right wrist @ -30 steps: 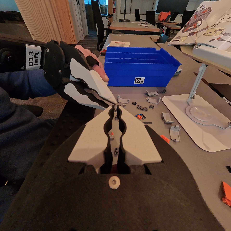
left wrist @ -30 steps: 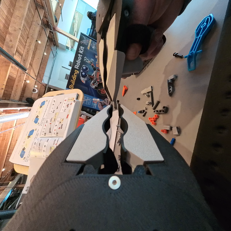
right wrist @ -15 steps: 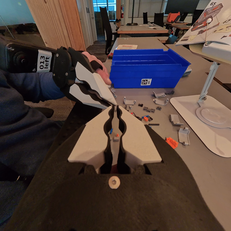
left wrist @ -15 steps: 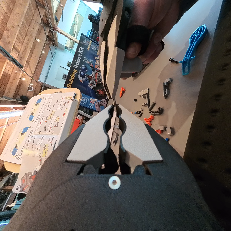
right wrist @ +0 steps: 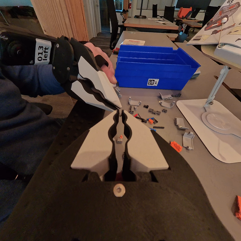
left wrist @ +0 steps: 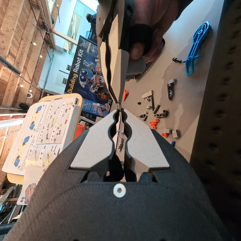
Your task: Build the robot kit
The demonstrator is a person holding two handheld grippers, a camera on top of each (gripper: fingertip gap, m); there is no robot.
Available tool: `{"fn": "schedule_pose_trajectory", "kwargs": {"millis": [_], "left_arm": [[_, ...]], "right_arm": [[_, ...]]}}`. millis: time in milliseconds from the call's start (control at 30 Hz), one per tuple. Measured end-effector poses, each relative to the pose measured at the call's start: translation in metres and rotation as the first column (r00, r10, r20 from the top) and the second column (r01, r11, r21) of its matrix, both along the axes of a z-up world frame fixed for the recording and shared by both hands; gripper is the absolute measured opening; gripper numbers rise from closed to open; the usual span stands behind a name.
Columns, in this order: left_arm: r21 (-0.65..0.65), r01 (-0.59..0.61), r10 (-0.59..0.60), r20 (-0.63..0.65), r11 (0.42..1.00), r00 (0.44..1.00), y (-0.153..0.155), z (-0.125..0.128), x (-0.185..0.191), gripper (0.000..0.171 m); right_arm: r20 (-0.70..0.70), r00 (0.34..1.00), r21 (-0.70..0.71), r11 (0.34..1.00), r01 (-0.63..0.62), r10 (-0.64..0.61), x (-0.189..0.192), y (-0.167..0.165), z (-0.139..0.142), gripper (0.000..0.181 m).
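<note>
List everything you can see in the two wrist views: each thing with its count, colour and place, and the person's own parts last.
table: one, grey, under everything.
storage bin: one, blue, far side of the table, a square tag on its front.
book stand: one, white base and post, right side of the table.
instruction booklet: one, white, open on the stand.
kit box: one, dark blue, upright behind the table.
loose building pieces: many, grey, black, orange and blue, scattered on the table.
separator tool: one, light blue, flat on the table.
small pin: one, pale grey, pinched at the meeting tips.
left gripper: one, white fingers, shut.
right gripper: one, white fingers, shut.
hand: one, gripping the left gripper.
</note>
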State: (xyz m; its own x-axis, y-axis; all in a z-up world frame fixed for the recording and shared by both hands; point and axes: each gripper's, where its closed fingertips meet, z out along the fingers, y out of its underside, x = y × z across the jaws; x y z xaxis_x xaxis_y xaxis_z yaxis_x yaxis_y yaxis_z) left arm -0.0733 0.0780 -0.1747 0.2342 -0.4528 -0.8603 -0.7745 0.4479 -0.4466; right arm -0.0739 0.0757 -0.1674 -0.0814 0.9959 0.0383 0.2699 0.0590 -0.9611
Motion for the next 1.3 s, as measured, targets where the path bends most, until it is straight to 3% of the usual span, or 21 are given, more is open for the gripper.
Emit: {"fn": "schedule_pose_trajectory", "kwargs": {"millis": [167, 233, 400, 600, 700, 867, 1167, 1300], "left_arm": [[-0.074, -0.004, 0.004, -0.003, 0.997, 1.0, 0.001, -0.007, 0.0, 0.0], [-0.132, -0.023, 0.025, 0.014, 0.991, 1.0, 0.002, -0.01, -0.005, 0.008], [-0.47, -0.067, 0.081, 0.009, 0.88, 0.997, 0.0, -0.05, -0.023, 0.021], [-0.631, -0.055, 0.039, -0.038, 0.774, 0.998, -0.003, -0.089, -0.019, 0.026], [-0.668, -0.053, 0.018, -0.059, 0.742, 0.998, 0.0, -0.098, -0.016, 0.025], [-0.669, -0.067, -0.038, -0.142, 0.74, 0.989, 0.003, -0.115, -0.02, 0.019], [-0.692, 0.006, -0.085, -0.08, 0.722, 0.993, 0.003, -0.117, -0.009, 0.014], [-0.637, 0.039, -0.066, -0.018, 0.77, 0.998, 0.01, -0.11, -0.006, 0.004]], "right_arm": [[0.029, 1.0, 0.017, 1.0, 0.012, -0.012, 0.003, 0.004, -0.006, 0.001], [0.04, 0.999, 0.014, 1.0, 0.026, -0.027, 0.008, 0.01, -0.009, 0.001], [0.059, 0.997, -0.003, 0.999, 0.04, -0.04, 0.019, 0.018, -0.015, 0.001], [0.131, 0.991, -0.01, 1.0, 0.005, -0.004, 0.02, 0.013, -0.034, 0.001], [0.14, 0.99, -0.019, 1.0, -0.004, 0.007, 0.02, 0.011, -0.037, 0.001], [0.146, 0.989, -0.028, 1.0, -0.015, 0.019, 0.019, 0.008, -0.04, 0.001], [0.157, 0.987, -0.042, 0.999, -0.019, 0.025, 0.02, 0.009, -0.045, 0.001], [0.149, 0.989, -0.043, 0.999, -0.016, 0.022, 0.019, 0.01, -0.046, 0.001]]}}
